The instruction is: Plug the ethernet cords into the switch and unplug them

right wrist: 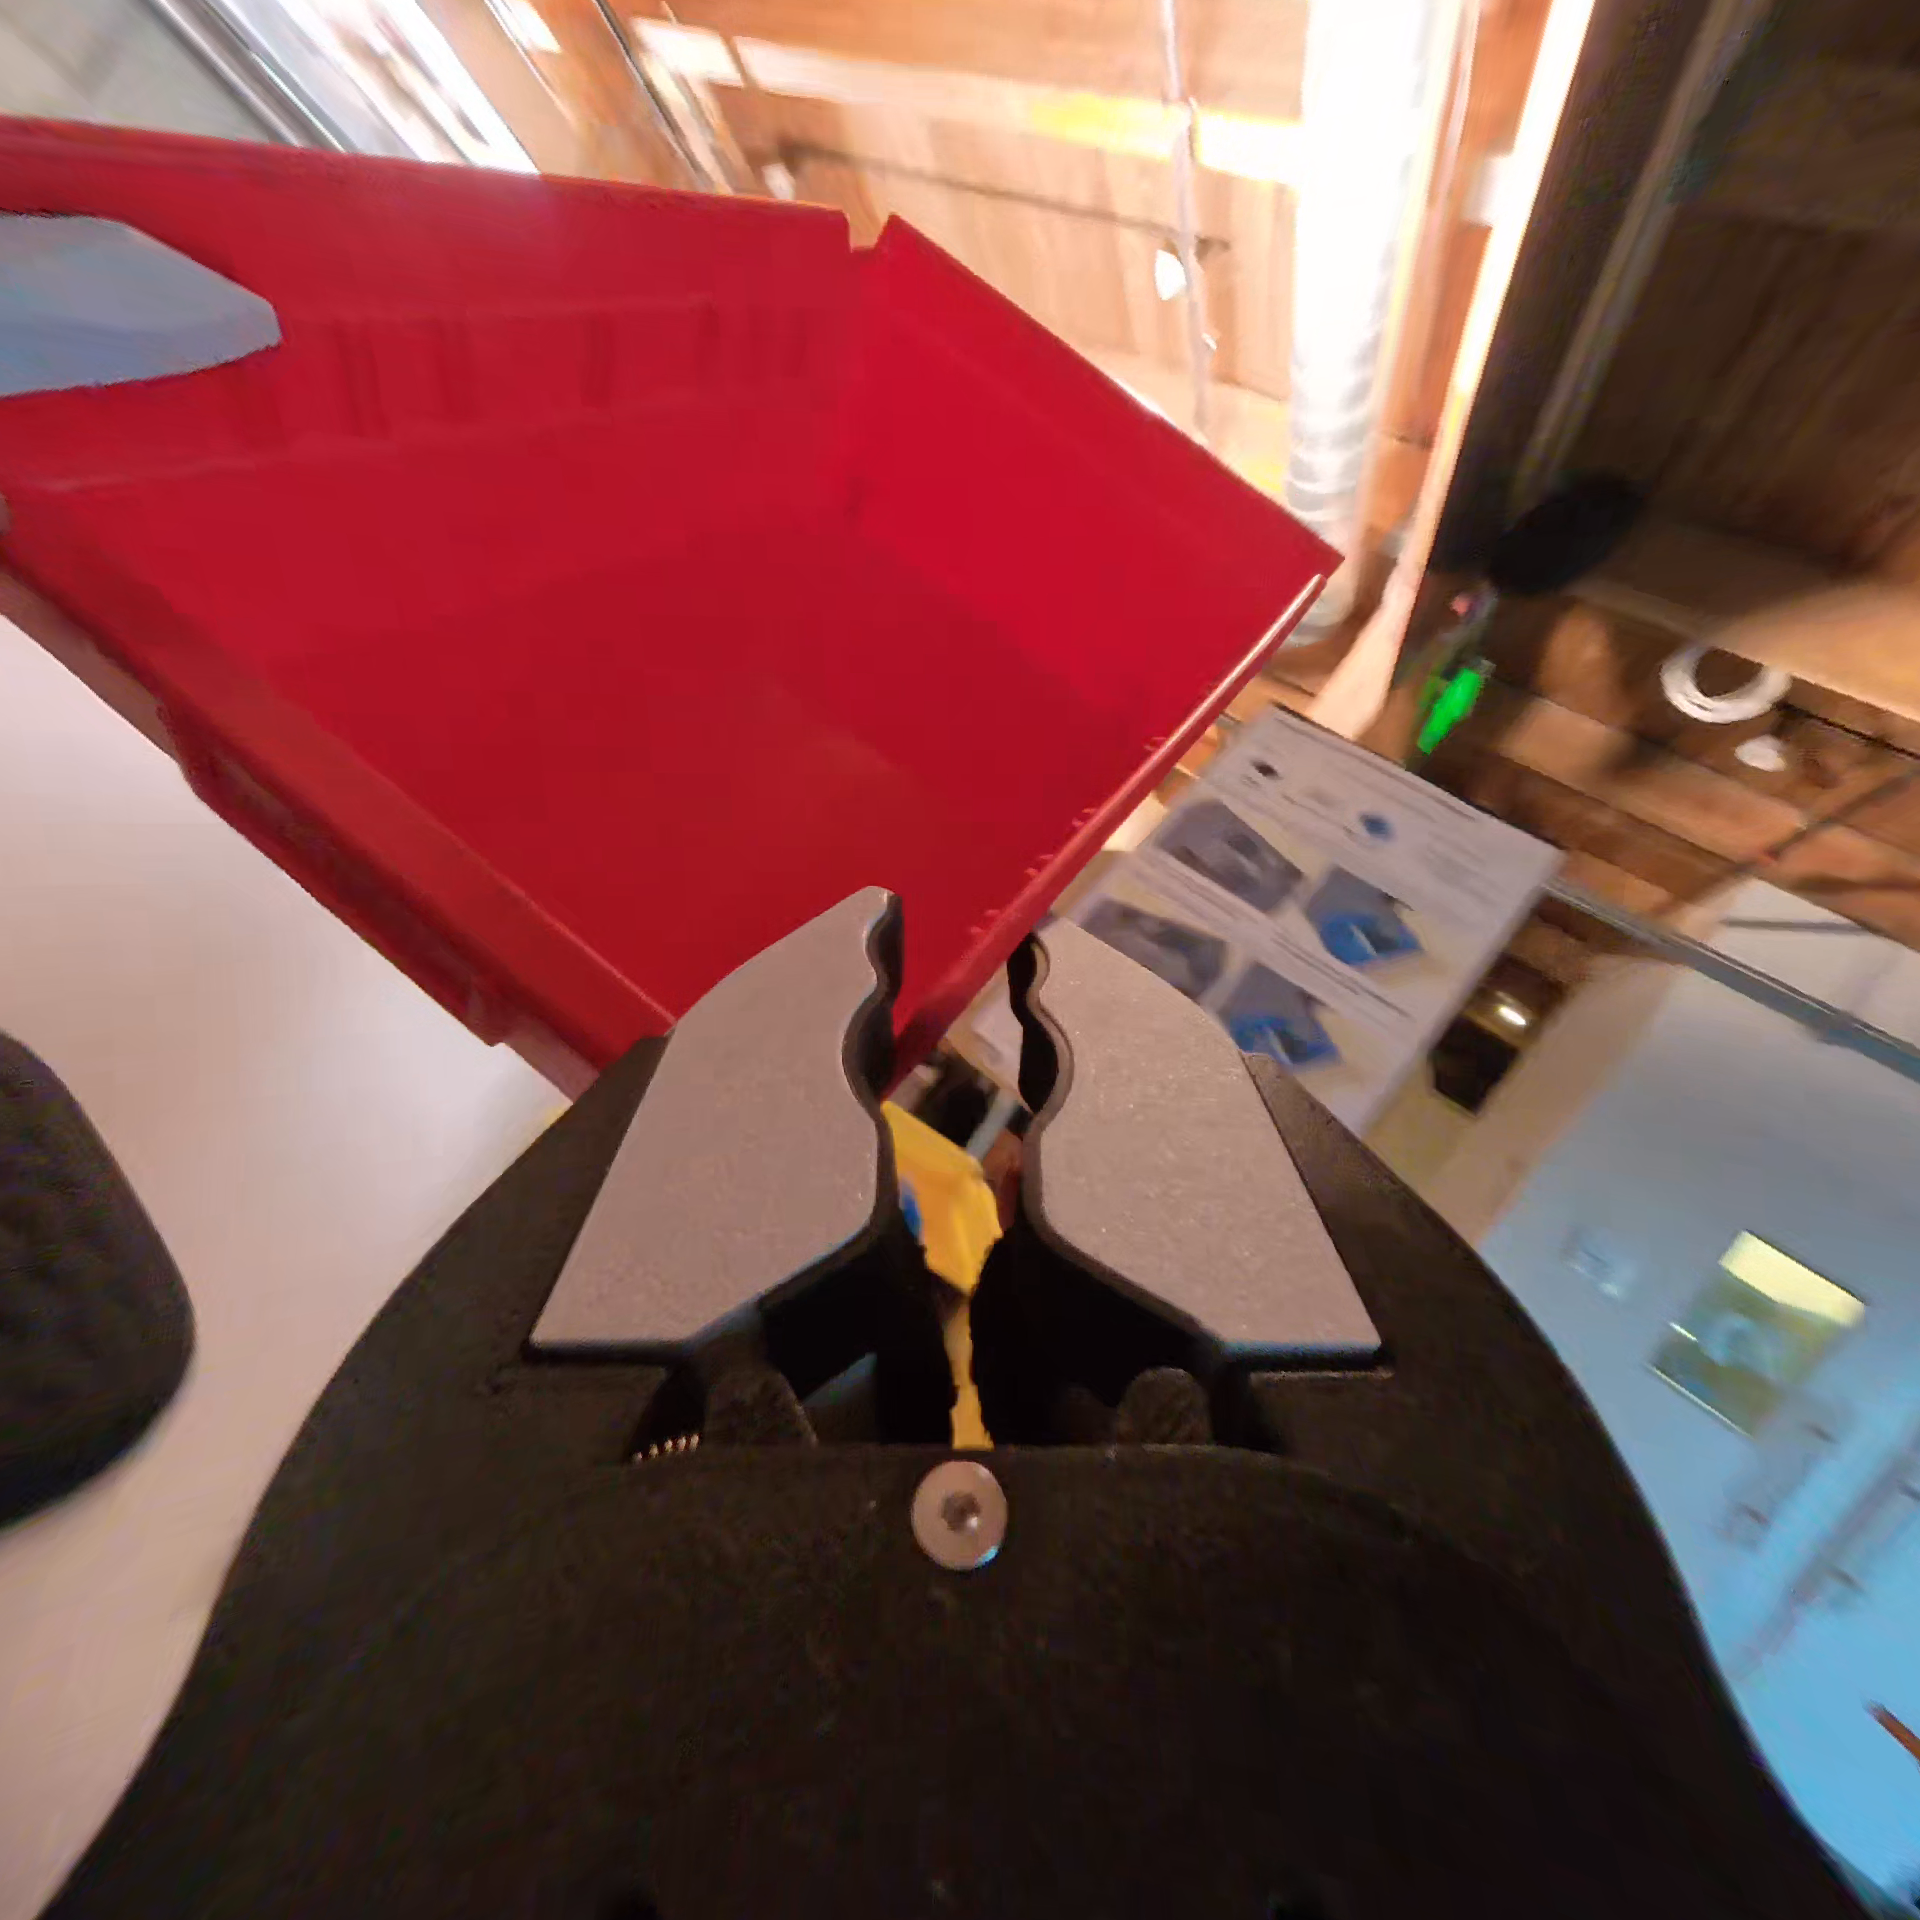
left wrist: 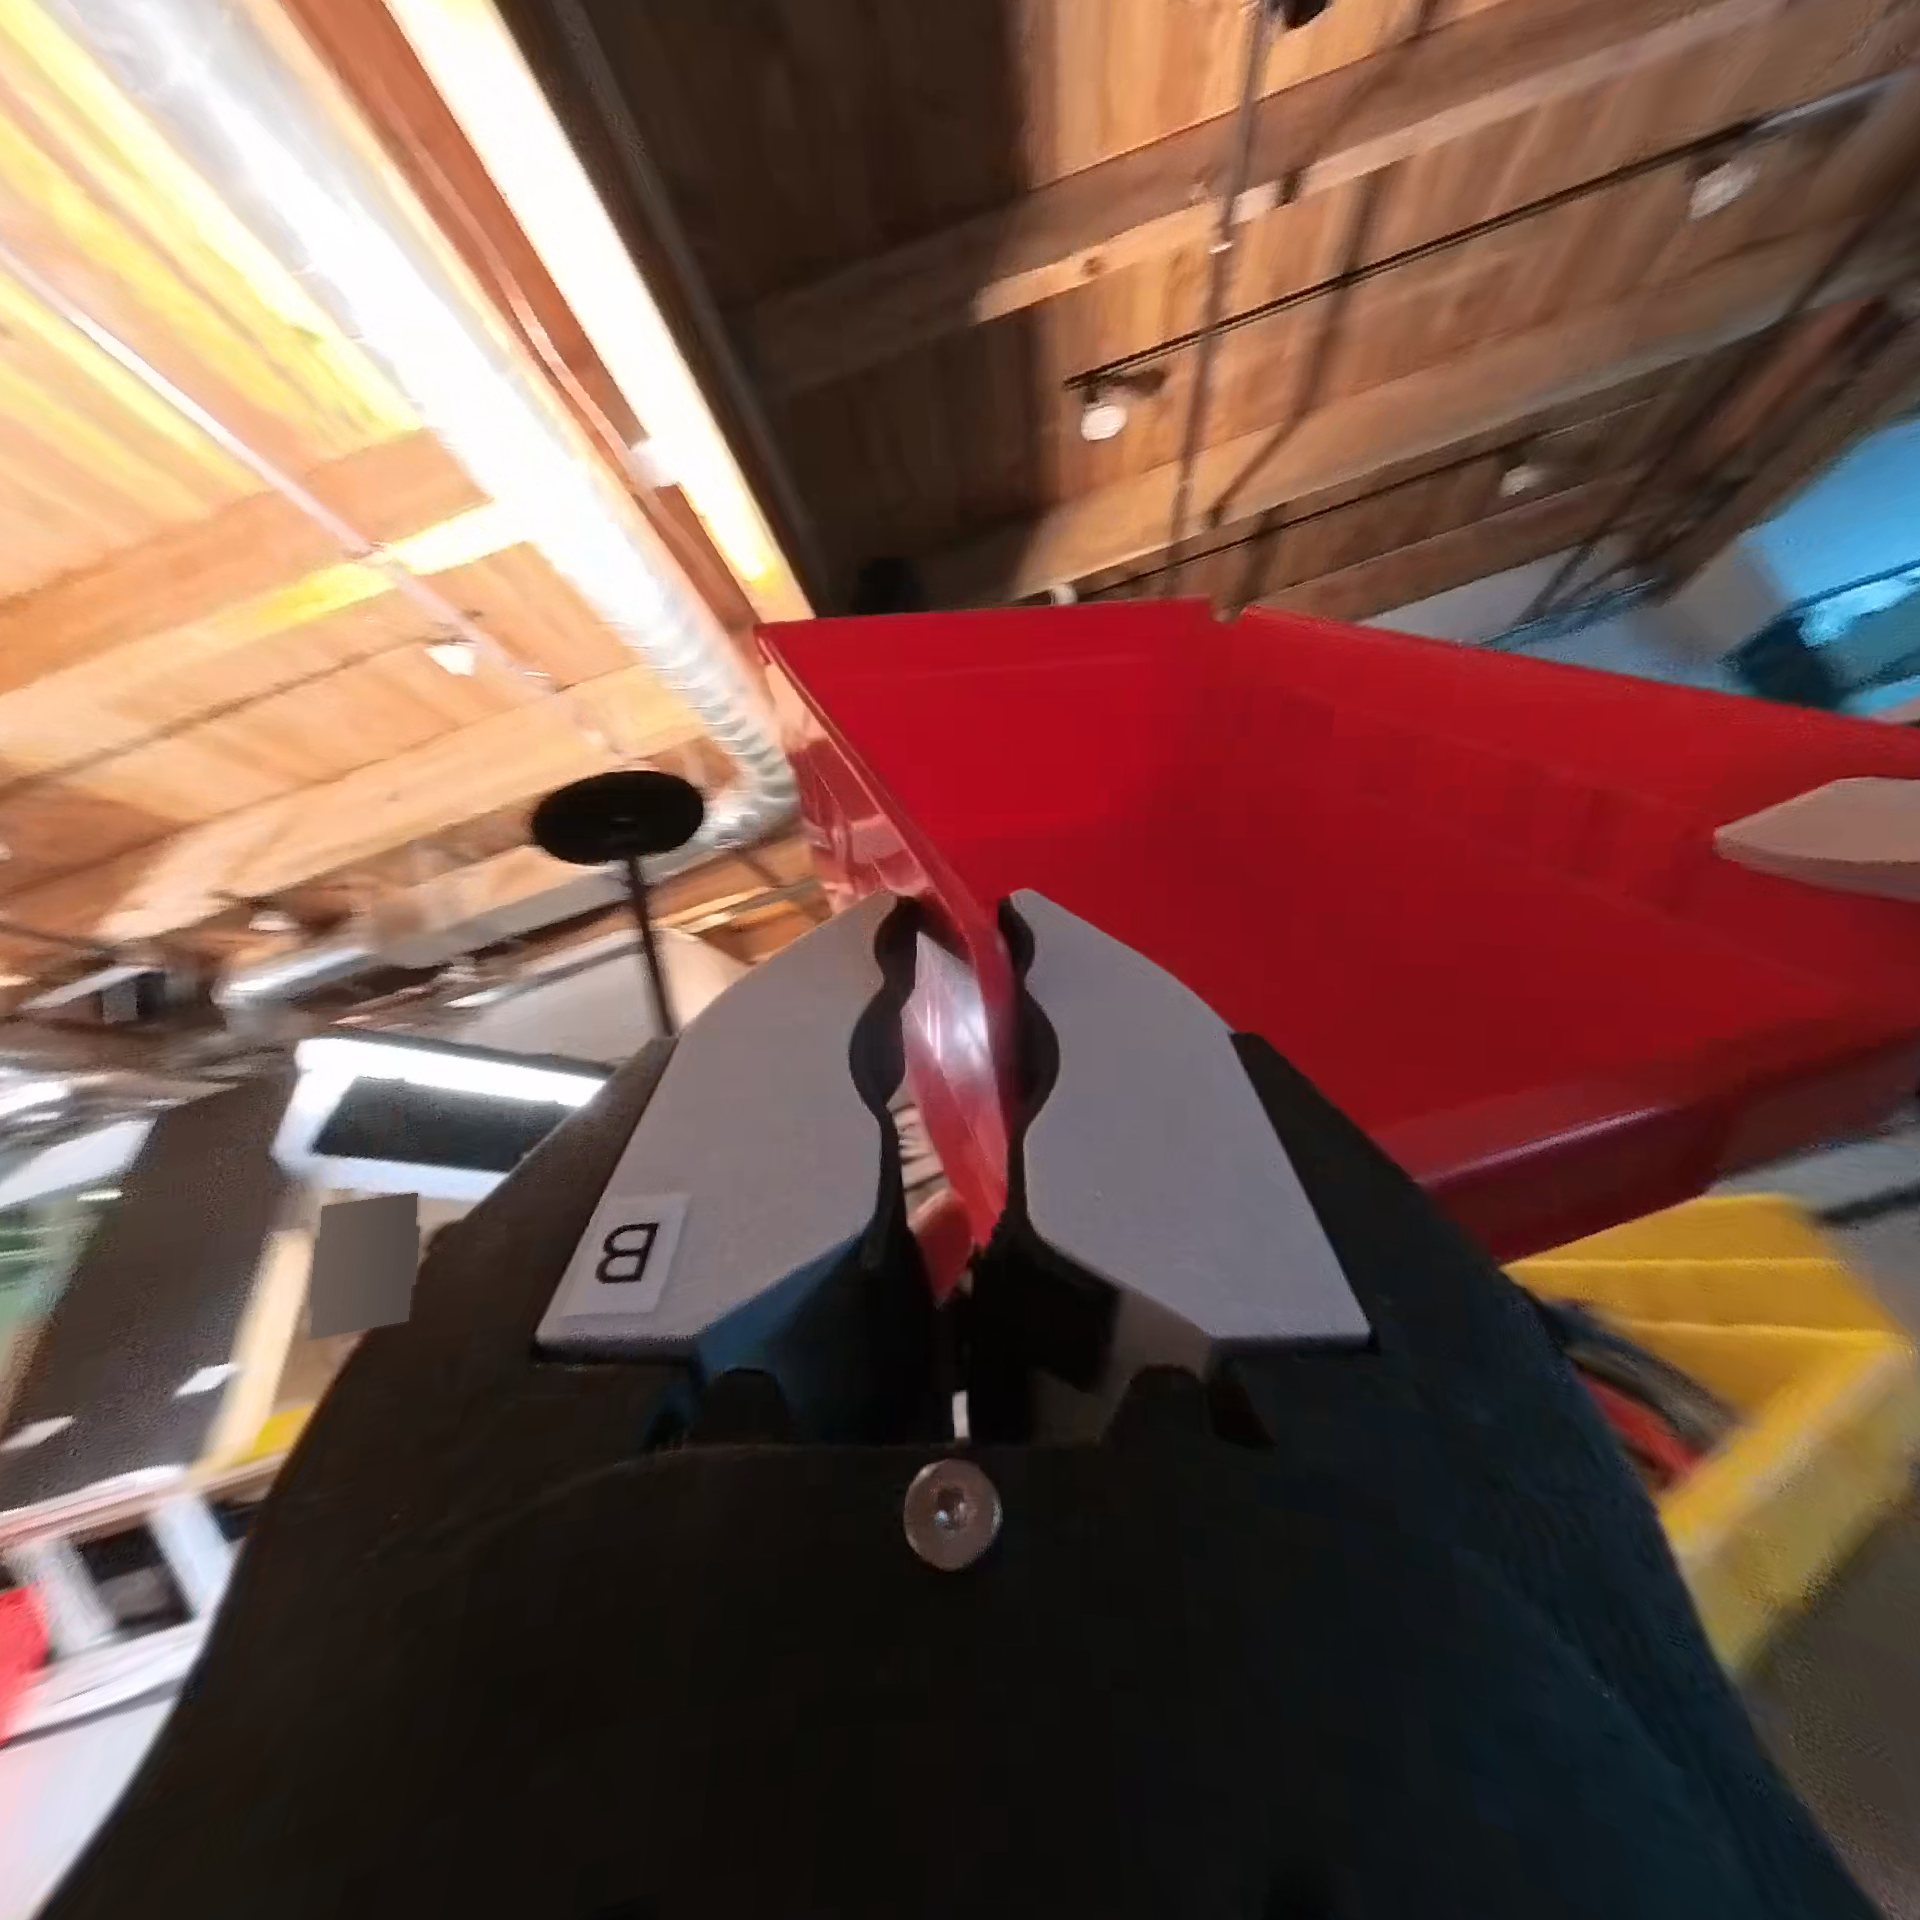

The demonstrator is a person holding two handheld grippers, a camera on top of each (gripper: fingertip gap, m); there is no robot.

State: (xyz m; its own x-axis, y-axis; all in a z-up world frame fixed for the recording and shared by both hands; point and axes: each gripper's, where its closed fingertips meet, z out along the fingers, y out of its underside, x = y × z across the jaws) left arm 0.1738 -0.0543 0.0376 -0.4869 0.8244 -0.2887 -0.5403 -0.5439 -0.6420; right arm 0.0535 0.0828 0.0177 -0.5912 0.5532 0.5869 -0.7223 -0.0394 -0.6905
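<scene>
The left gripper [left wrist: 958, 925] is clamped tight on the rim of a red plastic bin [left wrist: 1299, 831], its wall pinched between the grey fingers [left wrist: 769, 1122]. The right gripper [right wrist: 961, 935] pinches the bin [right wrist: 644, 582] at the opposite rim, jaws nearly closed. The bin is tilted up, its inside empty. Below lies a yellow bin [left wrist: 1704, 1361] holding cables [left wrist: 1652, 1423]; no switch shows. Beyond are wooden ceiling beams [left wrist: 1143, 249].

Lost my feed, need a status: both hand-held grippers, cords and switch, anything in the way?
Left hand-held gripper shut on red bin wall. Right hand-held gripper clamps its opposite wall. Bin raised, tilted, looks empty. No switch in sight. Yellow bin below.
</scene>
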